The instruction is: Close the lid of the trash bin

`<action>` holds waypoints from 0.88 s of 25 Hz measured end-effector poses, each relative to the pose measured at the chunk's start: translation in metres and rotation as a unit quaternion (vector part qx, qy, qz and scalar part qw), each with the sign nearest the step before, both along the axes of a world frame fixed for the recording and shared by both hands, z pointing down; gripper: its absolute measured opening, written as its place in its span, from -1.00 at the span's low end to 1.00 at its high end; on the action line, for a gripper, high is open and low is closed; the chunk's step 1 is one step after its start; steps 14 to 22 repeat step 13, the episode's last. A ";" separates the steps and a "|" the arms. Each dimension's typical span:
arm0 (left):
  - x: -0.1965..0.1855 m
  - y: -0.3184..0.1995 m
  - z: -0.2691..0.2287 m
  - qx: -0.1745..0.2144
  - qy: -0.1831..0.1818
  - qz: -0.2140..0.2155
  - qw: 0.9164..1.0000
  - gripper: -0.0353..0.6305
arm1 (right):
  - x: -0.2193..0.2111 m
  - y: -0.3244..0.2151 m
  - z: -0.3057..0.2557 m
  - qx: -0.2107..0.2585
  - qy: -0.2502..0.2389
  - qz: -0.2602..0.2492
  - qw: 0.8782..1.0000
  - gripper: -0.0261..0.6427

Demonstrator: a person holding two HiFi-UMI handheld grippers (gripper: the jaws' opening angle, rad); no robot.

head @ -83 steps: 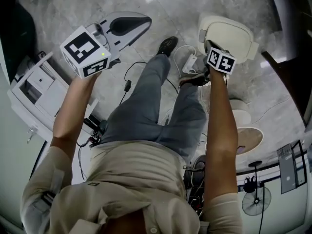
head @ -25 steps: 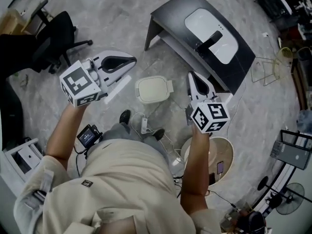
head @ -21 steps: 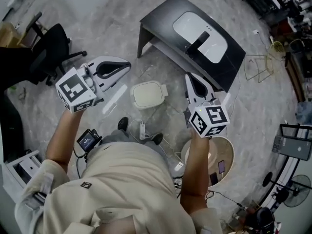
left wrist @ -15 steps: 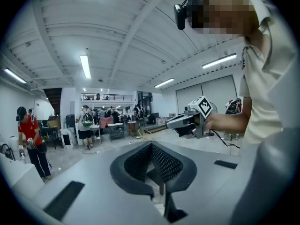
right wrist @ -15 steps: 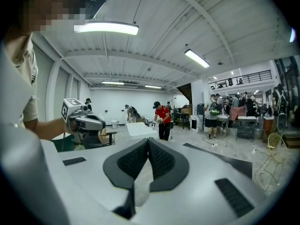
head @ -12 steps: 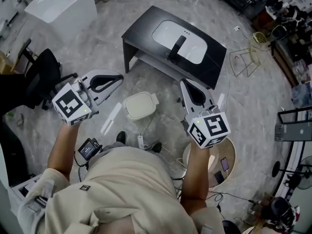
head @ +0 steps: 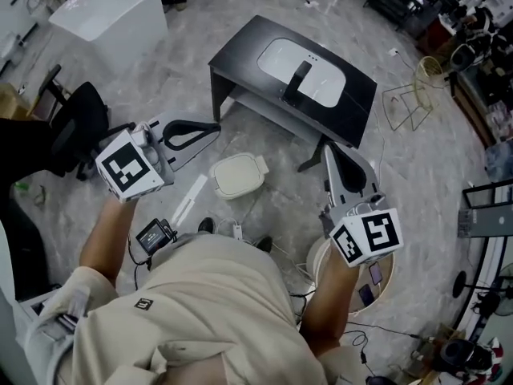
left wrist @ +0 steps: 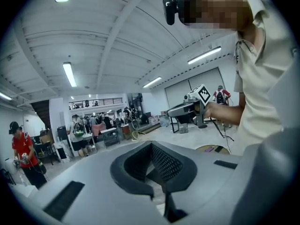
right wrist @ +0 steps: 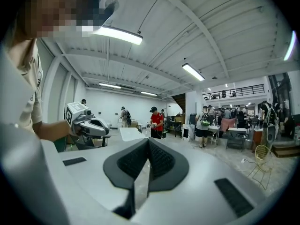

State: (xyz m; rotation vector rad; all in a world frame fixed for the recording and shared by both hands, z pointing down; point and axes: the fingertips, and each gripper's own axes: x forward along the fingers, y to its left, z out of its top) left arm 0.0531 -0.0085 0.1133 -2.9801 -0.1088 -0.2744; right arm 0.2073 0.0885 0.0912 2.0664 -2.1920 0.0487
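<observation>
Right gripper (head: 343, 169) farther right; one trash bin (head: 238, 175)

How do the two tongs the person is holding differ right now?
In the head view the left tongs point sideways to the right; the right tongs point away from the person, toward the black table. The left tongs hang left of the cream trash bin, the right tongs right of it. Both are shut, empty, and carry a marker cube.

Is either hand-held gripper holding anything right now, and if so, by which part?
Nothing is held. The left grey hand-held gripper and the right grey hand-held gripper each have their jaws together with nothing between them.
</observation>
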 end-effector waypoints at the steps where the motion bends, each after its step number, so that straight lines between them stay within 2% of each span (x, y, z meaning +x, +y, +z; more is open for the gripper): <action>1: -0.001 0.000 -0.002 0.008 0.003 0.004 1.000 -0.84 | -0.001 0.001 0.000 0.000 0.000 0.001 1.000 -0.86; 13: -0.019 0.001 0.004 0.005 0.018 0.014 1.000 -0.84 | -0.019 0.006 0.011 -0.008 -0.003 0.012 1.000 -0.86; 22: -0.019 0.001 0.004 0.005 0.018 0.014 1.000 -0.84 | -0.019 0.006 0.011 -0.008 -0.003 0.012 1.000 -0.86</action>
